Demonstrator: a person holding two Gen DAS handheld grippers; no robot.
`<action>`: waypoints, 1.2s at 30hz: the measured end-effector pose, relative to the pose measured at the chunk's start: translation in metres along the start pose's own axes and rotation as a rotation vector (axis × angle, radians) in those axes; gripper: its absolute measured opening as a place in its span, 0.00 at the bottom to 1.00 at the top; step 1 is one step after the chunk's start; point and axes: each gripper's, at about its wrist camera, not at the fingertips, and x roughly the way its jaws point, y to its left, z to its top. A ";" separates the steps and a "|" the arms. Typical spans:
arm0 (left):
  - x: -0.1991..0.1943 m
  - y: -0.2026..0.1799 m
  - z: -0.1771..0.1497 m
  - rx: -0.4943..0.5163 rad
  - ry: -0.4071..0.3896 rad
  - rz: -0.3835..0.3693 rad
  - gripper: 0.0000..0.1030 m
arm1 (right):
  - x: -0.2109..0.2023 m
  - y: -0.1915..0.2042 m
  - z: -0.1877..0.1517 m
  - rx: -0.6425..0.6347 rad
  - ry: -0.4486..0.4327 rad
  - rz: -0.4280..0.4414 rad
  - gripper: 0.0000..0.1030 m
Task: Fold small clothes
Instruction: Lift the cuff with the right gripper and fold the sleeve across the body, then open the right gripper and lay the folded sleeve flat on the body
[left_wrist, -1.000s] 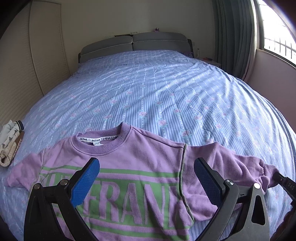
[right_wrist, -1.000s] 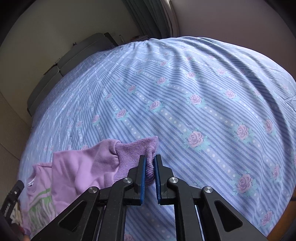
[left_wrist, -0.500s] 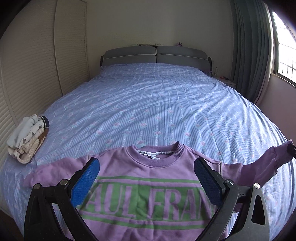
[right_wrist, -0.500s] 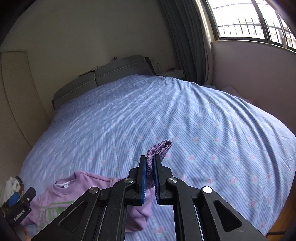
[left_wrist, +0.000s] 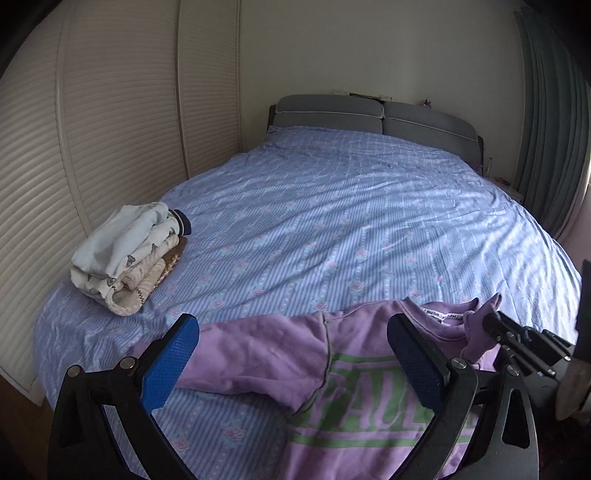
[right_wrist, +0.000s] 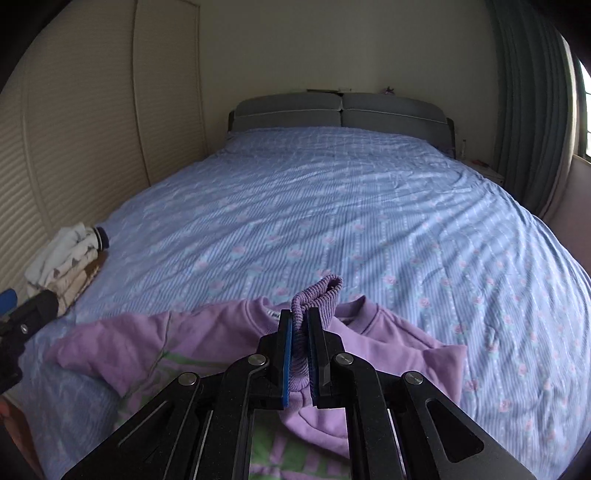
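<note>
A small lilac sweatshirt with green lettering lies front-up on the near end of the bed, close to the foot edge, over a blue striped bedspread dotted with pink roses. The right claw is clamped tight on the ribbed cuff of one sleeve, the cuff poking up past the blue pads while the sleeve below it is doubled back over the chest of the garment, near the neckline with its white label. In the left wrist view that same claw shows at the right edge, the purple cuff bunched at its tip above the collar. The other sleeve stretches flat across the spread toward the left side of the bed, its end lying under the left claw's near pad. The left claw hangs above the sweatshirt with its blue pads wide apart and nothing between them, one pad over the outstretched sleeve and the other over the printed chest. Further up the bed on the left side, well apart from the sweatshirt, sits a pile of folded clothes in white, cream and brown, with a dark-trimmed cuff at its top. Behind the bed is a grey padded headboard; louvred wardrobe doors line the left wall and a grey-green curtain hangs on the right.
</note>
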 end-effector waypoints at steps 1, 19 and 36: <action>0.004 0.007 -0.003 -0.005 0.010 0.007 1.00 | 0.014 0.015 -0.007 -0.041 0.030 0.000 0.08; 0.032 0.016 -0.025 0.012 0.075 0.006 1.00 | 0.006 0.042 -0.053 -0.027 0.000 0.007 0.65; 0.035 0.006 -0.037 0.061 0.082 0.034 1.00 | 0.028 0.049 -0.082 -0.139 0.035 -0.022 0.58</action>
